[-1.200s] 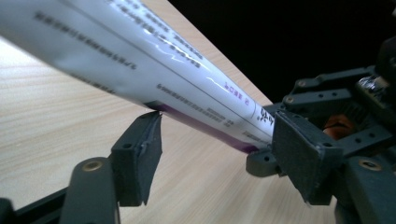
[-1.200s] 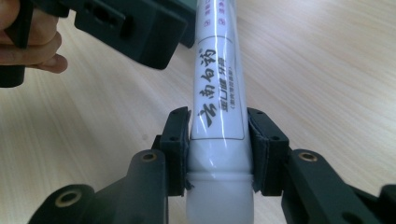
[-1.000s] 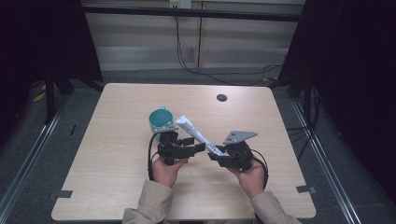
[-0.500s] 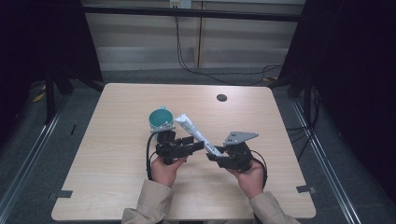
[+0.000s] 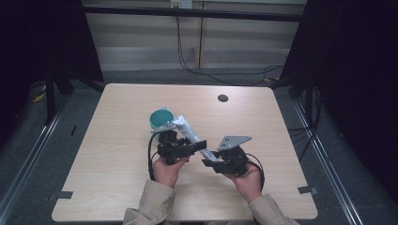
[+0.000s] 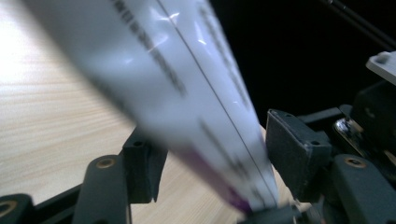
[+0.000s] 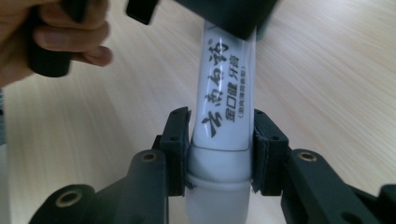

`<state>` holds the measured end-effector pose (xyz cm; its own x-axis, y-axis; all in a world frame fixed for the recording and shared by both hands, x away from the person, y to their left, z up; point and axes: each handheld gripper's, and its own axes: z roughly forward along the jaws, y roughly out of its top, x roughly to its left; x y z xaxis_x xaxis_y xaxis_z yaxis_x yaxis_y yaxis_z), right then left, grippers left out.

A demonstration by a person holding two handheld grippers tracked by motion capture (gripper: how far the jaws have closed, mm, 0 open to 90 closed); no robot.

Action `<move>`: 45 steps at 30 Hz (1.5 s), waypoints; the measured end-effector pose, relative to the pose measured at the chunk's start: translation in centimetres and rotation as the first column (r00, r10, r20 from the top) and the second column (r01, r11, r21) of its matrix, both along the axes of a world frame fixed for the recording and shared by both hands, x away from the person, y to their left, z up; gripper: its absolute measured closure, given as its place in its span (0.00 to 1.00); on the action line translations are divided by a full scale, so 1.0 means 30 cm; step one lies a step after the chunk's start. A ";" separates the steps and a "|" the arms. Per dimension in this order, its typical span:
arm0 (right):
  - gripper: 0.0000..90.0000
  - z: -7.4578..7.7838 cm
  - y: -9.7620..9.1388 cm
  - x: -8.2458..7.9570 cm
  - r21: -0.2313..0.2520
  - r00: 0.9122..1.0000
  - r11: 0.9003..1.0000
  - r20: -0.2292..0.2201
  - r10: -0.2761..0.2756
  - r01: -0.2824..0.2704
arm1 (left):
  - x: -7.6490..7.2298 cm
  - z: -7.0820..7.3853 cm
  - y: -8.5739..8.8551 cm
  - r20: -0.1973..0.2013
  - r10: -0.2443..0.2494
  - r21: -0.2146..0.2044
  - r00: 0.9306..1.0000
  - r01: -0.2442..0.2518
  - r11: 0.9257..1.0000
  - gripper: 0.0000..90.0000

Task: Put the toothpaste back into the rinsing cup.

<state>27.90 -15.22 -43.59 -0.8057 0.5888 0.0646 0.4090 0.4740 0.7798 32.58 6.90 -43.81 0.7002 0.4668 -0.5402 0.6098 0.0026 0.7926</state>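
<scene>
Dark curtains and a pale wall panel are standing behind the light wooden tabletop (image 5: 117, 187), which is carrying a teal cup (image 5: 160, 119) a little left of its middle and showing a small dark hole (image 5: 223, 98) toward its far right corner.

A white toothpaste tube (image 5: 187, 132) with black printed characters is being held above the middle of the tabletop, slanting from its flat end beside the teal cup down toward the near right. The right gripper (image 5: 210, 161) is clamping the tube at its cap end: in the right gripper view the two black pads (image 7: 179, 140) are pressing on both sides of the tube (image 7: 227, 112) just above the white cap (image 7: 215, 200).

The left gripper (image 5: 199, 145) is straddling the tube farther up its body. Its jaws have just been closing with the tube (image 6: 187, 93) between them; in the left gripper view they are standing partly open, the right pad (image 6: 292, 149) is sitting just beside the tube's edge, and contact cannot be confirmed.

Both of the person's hands are gripping the tool bodies near the tabletop's near edge, with the left hand (image 5: 166, 171) and the right hand (image 5: 246, 180) close together.
</scene>
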 end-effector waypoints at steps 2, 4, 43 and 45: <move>0.70 0.000 0.003 0.006 0.007 1.000 1.000 -0.014 -0.013 0.014 | 0.003 0.003 0.004 -0.012 -0.005 -0.003 1.000 0.005 1.000 0.48; 0.70 -0.003 0.002 0.012 0.005 1.000 1.000 -0.024 -0.021 0.021 | 0.000 0.008 0.003 -0.002 -0.009 0.007 1.000 0.009 1.000 0.49; 0.70 -0.031 0.012 0.024 0.046 0.994 0.996 -0.087 -0.070 0.075 | -0.012 0.037 0.001 0.037 0.025 -0.065 0.999 -0.023 0.998 0.59; 0.70 -0.032 0.011 0.025 0.041 0.995 0.997 -0.083 -0.059 0.063 | -0.010 0.034 0.003 0.027 0.022 -0.074 0.999 -0.020 0.997 0.60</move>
